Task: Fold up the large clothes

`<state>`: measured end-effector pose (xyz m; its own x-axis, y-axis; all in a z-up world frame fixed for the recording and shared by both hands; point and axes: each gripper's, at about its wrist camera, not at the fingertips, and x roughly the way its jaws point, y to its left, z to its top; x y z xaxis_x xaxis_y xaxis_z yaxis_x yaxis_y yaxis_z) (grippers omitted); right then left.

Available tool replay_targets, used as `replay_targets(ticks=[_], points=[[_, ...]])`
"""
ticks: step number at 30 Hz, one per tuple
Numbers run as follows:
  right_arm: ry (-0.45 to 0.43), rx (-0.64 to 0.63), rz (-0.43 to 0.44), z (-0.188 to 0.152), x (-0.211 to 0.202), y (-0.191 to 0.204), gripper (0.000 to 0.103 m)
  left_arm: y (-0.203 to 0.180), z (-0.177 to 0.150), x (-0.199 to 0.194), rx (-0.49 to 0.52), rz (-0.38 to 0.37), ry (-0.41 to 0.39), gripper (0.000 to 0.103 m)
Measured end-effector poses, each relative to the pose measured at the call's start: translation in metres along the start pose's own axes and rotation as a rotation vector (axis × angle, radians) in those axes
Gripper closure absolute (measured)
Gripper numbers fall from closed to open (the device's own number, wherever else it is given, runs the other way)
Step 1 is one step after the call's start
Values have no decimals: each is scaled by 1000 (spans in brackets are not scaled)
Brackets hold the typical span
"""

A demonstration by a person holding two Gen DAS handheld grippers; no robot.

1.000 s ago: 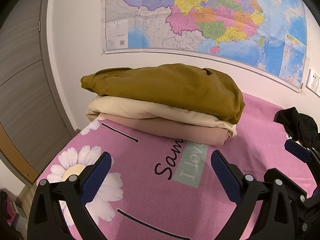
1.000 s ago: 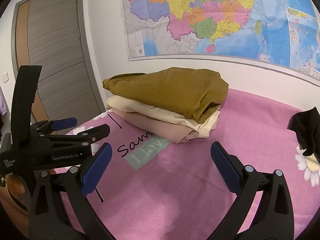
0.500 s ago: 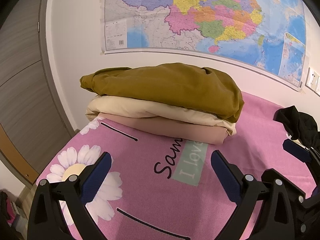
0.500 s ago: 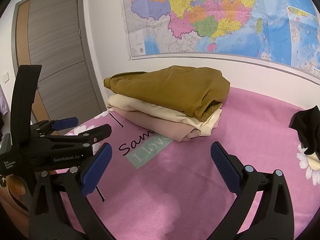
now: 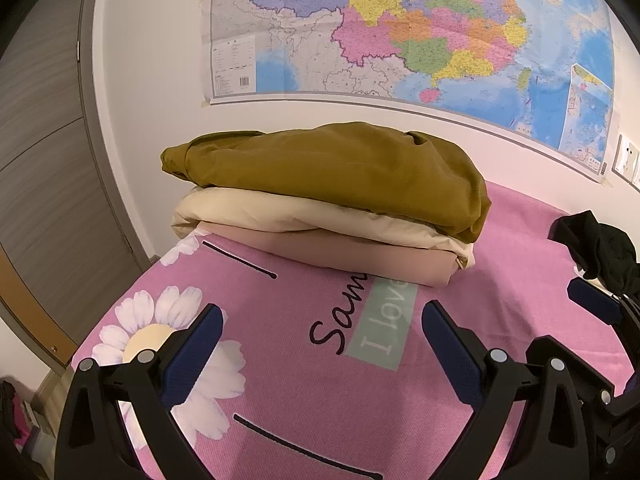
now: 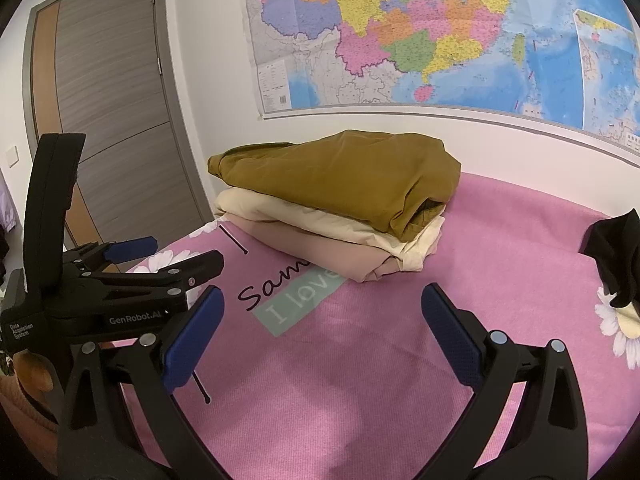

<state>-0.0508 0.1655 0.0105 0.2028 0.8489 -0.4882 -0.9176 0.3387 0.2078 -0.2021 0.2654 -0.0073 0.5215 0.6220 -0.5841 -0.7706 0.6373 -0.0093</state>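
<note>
A stack of folded clothes rests on the pink bed sheet (image 5: pixel 304 392) by the wall: an olive-brown garment (image 5: pixel 332 172) on top, a cream one (image 5: pixel 304 216) under it, a tan-pink one (image 5: pixel 344 254) at the bottom. The same stack shows in the right wrist view, olive-brown garment (image 6: pixel 344 176) uppermost. A crumpled black garment (image 5: pixel 600 248) lies at the right, also seen as the black garment (image 6: pixel 616 252). My left gripper (image 5: pixel 320 340) hovers open over the sheet, short of the stack. My right gripper (image 6: pixel 322 320) is open too, holding nothing. The left gripper's body (image 6: pixel 100 280) appears at the left of the right wrist view.
A large coloured map (image 5: pixel 400 32) hangs on the white wall behind the bed. A grey wooden door (image 6: pixel 108 112) stands to the left. The sheet carries daisy prints (image 5: pixel 160 332) and lettering (image 5: pixel 376 320). Wall sockets (image 5: pixel 628 160) sit at far right.
Both views have drifted slightly closer to the stack. The grippers remain open and the clothes have not moved.
</note>
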Motion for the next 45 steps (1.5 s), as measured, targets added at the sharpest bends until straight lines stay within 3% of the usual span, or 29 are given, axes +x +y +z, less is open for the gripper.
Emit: replay_targets(ticks=[45], points=[[5,7,4,-2,1,1,6,0,-2,4,6,-10,5,7]])
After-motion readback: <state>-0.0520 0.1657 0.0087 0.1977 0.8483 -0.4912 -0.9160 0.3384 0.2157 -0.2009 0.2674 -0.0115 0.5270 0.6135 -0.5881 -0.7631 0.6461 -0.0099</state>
